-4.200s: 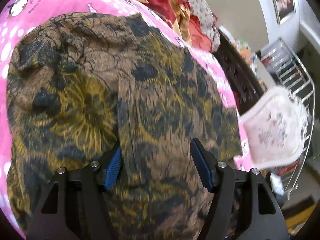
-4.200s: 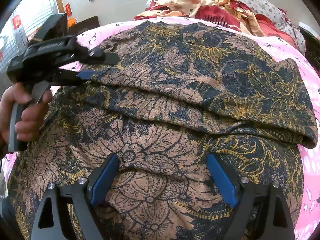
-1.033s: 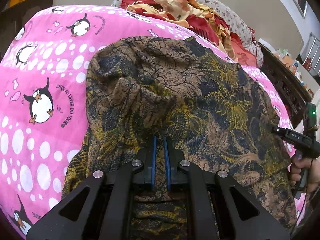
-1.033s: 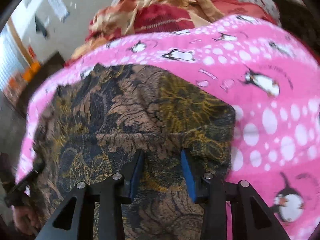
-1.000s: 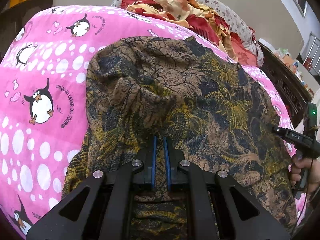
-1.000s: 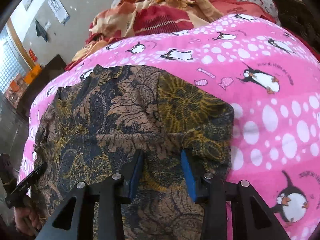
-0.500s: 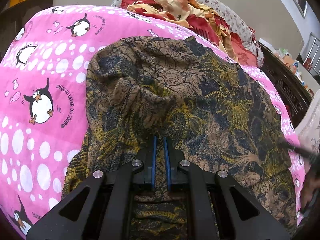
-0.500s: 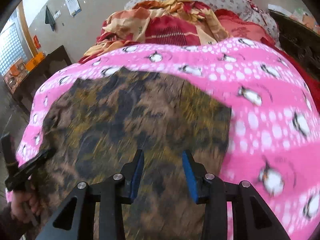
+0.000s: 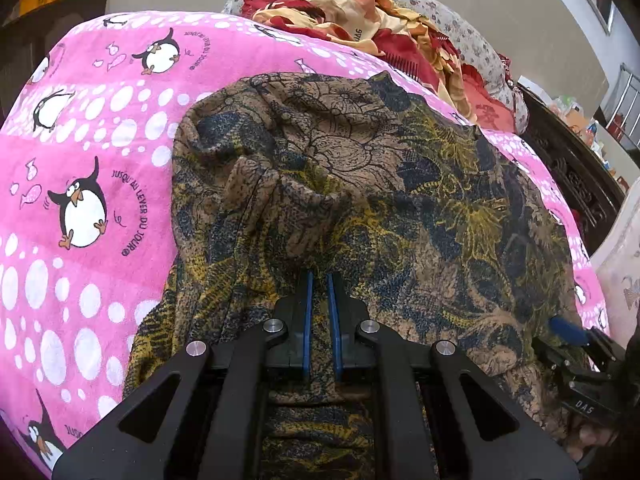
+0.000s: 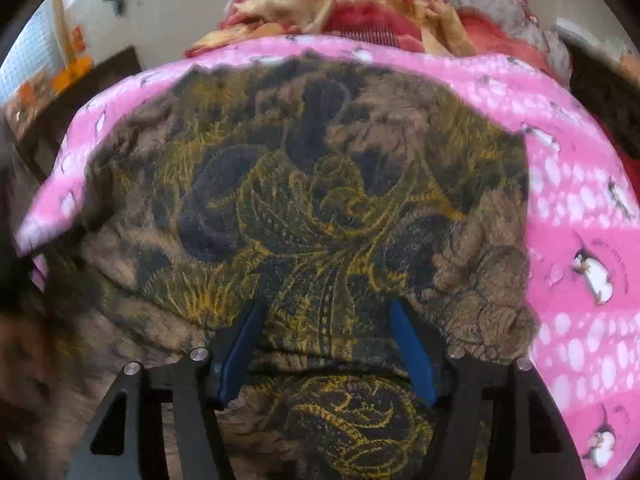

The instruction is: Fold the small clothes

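Note:
A brown, navy and yellow floral-print garment [image 9: 360, 184] lies spread on the pink penguin blanket [image 9: 88, 152]; it also shows in the right wrist view [image 10: 304, 200]. My left gripper [image 9: 319, 284] is shut on a bunched fold of the garment at its near edge. My right gripper [image 10: 326, 312] is open, its blue pads apart over the garment's near edge with cloth lying between them. The right gripper also shows at the lower right of the left wrist view [image 9: 568, 332].
A heap of red, orange and cream cloth [image 9: 360, 12] lies at the far end of the bed, with a floral pillow [image 9: 472, 44] behind it. Dark wooden furniture [image 9: 572, 168] stands along the right side. The pink blanket [image 10: 580, 208] is bare right of the garment.
My right gripper has opened wider and shifted left to the middle of the garment's near edge, the view blurred by motion. My left gripper has stayed shut on its fold.

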`<state>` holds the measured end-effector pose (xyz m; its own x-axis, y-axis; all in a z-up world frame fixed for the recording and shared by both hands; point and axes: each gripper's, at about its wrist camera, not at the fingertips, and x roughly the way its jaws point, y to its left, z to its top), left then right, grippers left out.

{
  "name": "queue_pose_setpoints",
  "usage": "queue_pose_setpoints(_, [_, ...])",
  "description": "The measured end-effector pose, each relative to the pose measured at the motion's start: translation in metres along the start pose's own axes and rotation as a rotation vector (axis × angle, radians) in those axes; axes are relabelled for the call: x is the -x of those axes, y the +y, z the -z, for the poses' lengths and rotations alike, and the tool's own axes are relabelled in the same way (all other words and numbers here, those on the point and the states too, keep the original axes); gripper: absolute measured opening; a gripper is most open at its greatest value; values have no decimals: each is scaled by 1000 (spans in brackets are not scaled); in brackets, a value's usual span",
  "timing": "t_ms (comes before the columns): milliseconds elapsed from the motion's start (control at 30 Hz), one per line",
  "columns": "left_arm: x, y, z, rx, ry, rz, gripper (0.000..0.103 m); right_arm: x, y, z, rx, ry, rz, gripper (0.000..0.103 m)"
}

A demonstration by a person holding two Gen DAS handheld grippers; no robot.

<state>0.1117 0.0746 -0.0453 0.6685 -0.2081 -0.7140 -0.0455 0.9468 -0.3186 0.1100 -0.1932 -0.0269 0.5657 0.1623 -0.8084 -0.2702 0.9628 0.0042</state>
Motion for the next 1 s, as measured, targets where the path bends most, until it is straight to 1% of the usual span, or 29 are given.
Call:
queue_pose_setpoints(67, [0, 0, 0, -2, 0, -2, 7, 0, 4, -3, 10, 1, 28, 65])
queue_pose_setpoints(167, [0, 0, 0, 0, 0, 0, 7, -1, 1, -6, -6, -2, 8, 65])
queue_pose_setpoints(267, [0, 0, 0, 0, -1, 0, 7, -2, 0, -10, -5, -2, 9, 65])
queue_pose_setpoints(500, [0, 0, 0, 0, -1, -1, 7, 2, -2, -1, -10, -9, -1, 65])
queue_pose_setpoints(800, [0, 1, 0, 8, 0, 9, 7, 1, 0, -2, -12, -11, -3, 65])
queue_pose_setpoints(933, [0, -1, 0, -6, -2, -7, 7, 0, 1, -3, -9, -9, 0, 65])
queue_pose_setpoints(1000, [1, -2, 1, -17, -4, -18, 7, 1, 1, -3, -6, -5, 2, 67])
